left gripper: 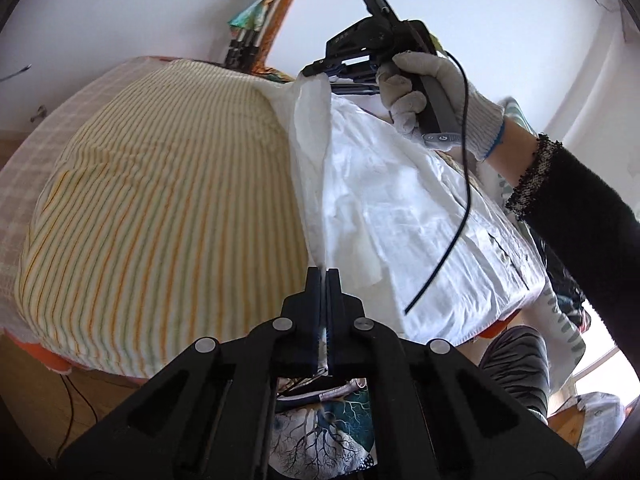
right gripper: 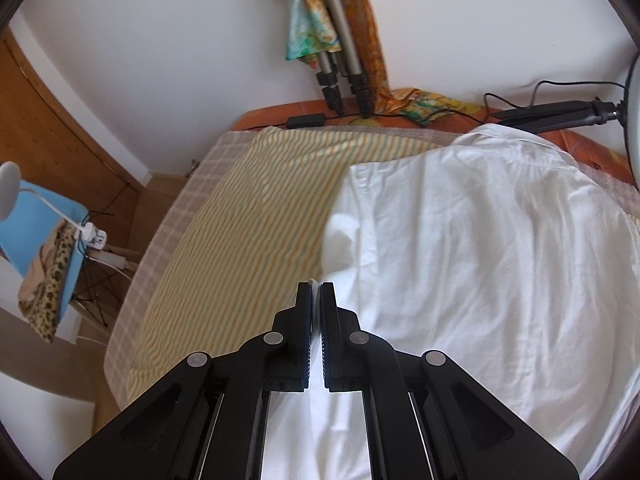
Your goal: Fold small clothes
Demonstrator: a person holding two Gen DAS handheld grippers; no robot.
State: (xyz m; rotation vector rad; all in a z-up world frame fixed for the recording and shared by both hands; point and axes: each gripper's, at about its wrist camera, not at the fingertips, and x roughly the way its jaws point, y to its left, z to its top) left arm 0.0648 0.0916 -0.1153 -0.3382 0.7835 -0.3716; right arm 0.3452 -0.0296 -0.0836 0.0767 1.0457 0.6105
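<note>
White shirt [right gripper: 480, 260] cut off at right and bottom edges.

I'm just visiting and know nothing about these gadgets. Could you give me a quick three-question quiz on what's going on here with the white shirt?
1. True or false: both grippers are shut on the white shirt.
2. What does the shirt lie on? A) bare floor B) striped cloth C) blue chair
3. Fill in: the hand holding the right gripper wears a white ____.

Key: 1 true, as the left gripper pinches an edge too; 2 B; 3 glove.
</note>
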